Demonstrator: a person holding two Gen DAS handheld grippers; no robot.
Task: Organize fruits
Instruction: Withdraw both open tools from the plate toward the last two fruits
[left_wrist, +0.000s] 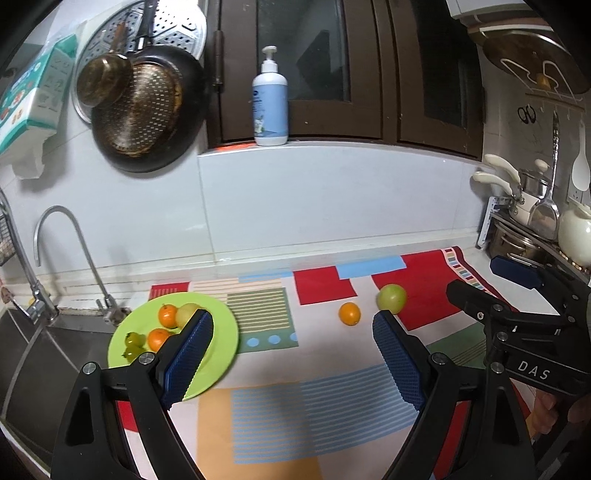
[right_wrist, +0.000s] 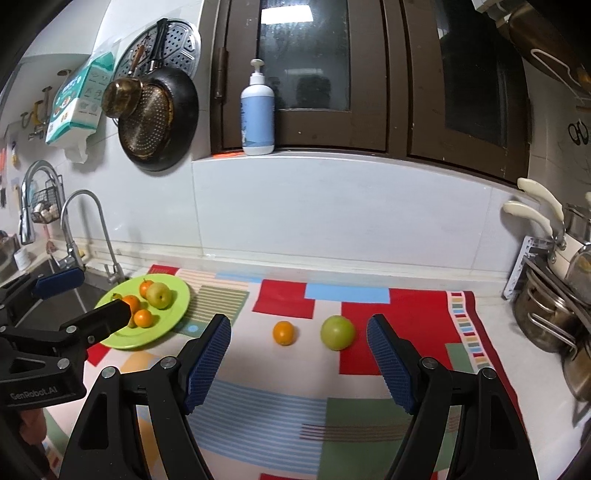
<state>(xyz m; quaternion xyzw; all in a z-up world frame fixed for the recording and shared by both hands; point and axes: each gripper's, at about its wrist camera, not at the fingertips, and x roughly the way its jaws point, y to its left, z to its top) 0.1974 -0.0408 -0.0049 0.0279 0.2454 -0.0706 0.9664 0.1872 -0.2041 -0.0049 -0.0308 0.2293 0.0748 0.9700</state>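
Note:
A lime-green plate lies at the left of a patchwork mat. It holds oranges, a yellow-green fruit and small green fruits. A loose orange and a green apple lie side by side on the mat. My left gripper is open by the plate's right edge, with nothing between its fingers. My right gripper is open too, a little short of the loose orange and apple.
A sink with taps lies left of the plate. A soap bottle stands on the window ledge. Pans hang on the wall. Pots on a rack crowd the mat's right side.

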